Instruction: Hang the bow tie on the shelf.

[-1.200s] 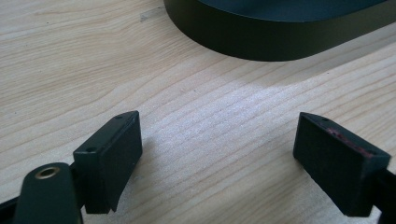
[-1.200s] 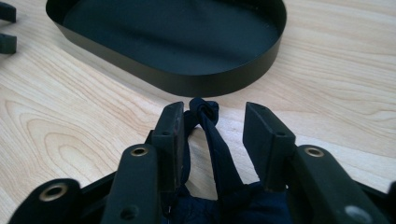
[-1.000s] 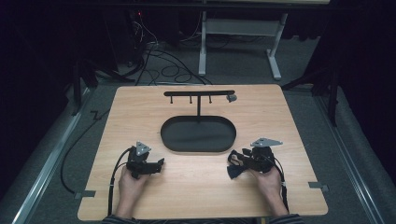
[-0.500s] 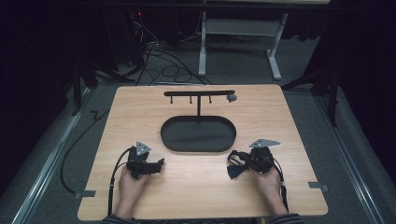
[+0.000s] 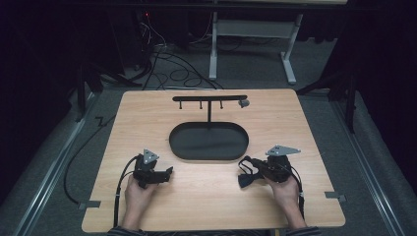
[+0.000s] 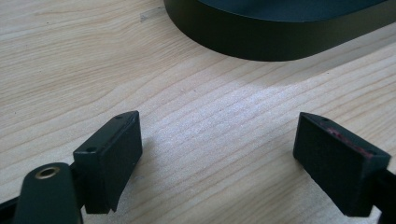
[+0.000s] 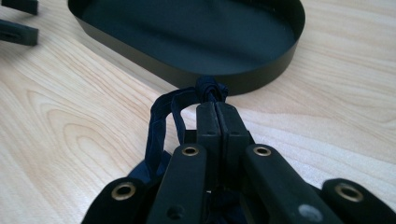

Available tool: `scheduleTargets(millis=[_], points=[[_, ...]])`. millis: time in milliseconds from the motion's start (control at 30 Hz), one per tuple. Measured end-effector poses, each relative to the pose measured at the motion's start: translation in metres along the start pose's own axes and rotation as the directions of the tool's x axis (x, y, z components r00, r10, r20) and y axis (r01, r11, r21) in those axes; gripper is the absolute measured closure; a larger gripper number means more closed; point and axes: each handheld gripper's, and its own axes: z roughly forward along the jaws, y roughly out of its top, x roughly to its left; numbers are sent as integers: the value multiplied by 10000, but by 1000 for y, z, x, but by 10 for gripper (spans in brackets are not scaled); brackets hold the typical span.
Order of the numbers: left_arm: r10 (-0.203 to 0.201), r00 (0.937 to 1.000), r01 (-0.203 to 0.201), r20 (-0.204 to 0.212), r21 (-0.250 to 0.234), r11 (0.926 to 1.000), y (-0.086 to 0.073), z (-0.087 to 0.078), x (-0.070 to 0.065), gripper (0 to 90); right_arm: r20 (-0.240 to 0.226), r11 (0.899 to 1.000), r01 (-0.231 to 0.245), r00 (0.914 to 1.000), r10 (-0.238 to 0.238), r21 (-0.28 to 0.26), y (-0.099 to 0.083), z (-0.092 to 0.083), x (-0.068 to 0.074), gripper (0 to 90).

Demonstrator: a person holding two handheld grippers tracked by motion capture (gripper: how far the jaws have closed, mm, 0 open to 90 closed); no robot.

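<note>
While clamped on dark blue cord (image 7: 161,122), right tool (image 7: 215,112) just closed, left tool (image 6: 219,154) wide apart.

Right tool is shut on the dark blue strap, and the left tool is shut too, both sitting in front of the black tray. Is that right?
Not quite. The left tool is open: the left gripper view shows its jaws wide apart over bare table, nothing between them. The rest stands: the right tool is shut on the dark blue strap, both in front of the black tray.

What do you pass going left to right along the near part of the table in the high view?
Left tool → dark blue strap → right tool shut on the strap → small bracket at the table's right edge.
</note>
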Motion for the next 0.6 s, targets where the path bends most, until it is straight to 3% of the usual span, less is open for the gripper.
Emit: scheduleTargets(millis=[600], points=[[-5,10000,5,-3,-5,10000,0,0,0,159,-75,9965,475,9988,-481,-692,20,-20,10,900]])
